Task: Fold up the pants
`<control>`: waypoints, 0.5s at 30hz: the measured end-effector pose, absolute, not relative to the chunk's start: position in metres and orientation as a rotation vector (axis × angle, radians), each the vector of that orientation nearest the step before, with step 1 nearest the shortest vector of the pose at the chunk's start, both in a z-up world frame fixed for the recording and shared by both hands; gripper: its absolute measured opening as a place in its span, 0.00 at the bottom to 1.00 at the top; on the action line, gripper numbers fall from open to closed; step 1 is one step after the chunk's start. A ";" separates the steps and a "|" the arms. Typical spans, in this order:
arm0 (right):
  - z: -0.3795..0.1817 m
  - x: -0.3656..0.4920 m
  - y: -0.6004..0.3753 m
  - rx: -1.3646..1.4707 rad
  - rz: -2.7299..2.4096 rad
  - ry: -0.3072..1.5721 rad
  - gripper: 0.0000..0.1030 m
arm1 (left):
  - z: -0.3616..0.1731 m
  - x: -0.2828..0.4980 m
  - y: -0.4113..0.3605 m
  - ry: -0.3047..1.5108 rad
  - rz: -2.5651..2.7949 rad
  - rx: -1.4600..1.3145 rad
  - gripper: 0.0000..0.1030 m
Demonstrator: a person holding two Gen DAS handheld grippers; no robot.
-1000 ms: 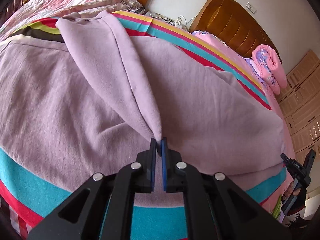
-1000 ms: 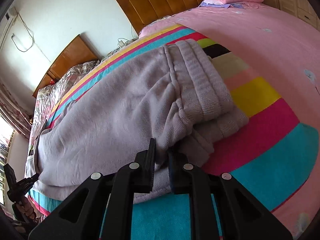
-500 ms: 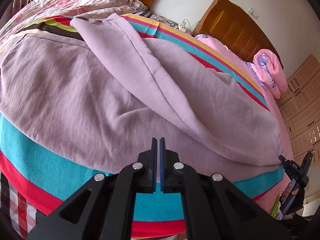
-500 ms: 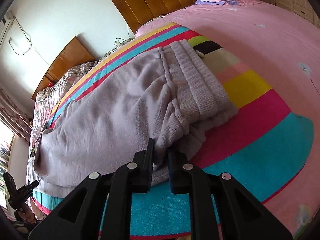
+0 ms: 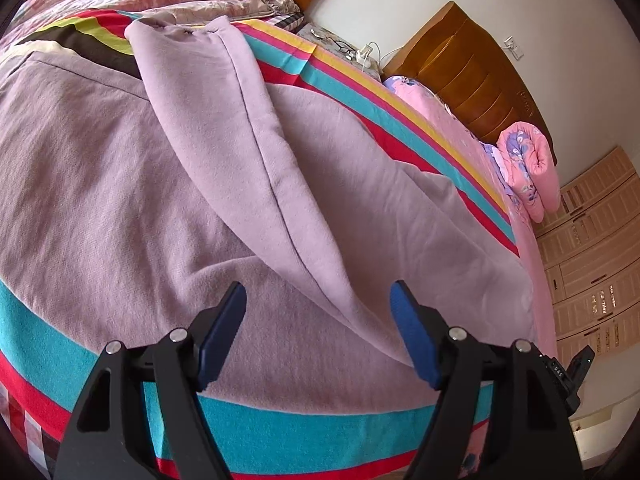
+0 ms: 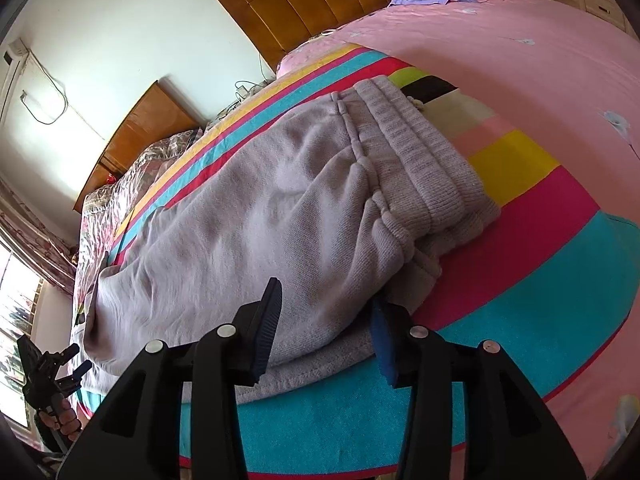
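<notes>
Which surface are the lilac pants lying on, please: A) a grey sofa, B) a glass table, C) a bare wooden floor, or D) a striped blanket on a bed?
D: the pants are spread over a striped blanket in teal, red and yellow on the bed.

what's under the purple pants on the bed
The pants lie on a striped blanket, whose teal, red and yellow bands show around their edges. Beyond it a pink sheet covers the bed. The part of the blanket under the pants is covered.
</notes>
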State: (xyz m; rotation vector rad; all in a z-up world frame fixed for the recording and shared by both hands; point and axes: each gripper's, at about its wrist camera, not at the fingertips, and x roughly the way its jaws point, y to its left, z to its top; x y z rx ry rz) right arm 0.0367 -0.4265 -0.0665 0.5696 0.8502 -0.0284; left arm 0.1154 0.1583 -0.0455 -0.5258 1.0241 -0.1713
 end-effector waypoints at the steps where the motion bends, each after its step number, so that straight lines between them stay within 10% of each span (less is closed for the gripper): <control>1: -0.067 0.036 -0.427 0.572 -0.026 0.848 0.42 | -0.047 0.120 0.155 1.039 -0.174 -0.522 0.71; 4: -0.067 0.036 -0.426 0.566 -0.026 0.841 0.41 | -0.050 0.134 0.141 1.071 -0.171 -0.474 0.51; 6: -0.065 0.036 -0.425 0.536 -0.043 0.831 0.30 | -0.053 0.145 0.130 1.123 -0.153 -0.395 0.06; 9: -0.054 0.033 -0.429 0.545 -0.033 0.786 0.12 | -0.037 0.141 0.131 1.053 -0.172 -0.395 0.04; 15: -0.040 0.024 -0.426 0.496 0.009 0.801 0.09 | -0.004 0.079 0.140 0.963 -0.188 -0.357 0.05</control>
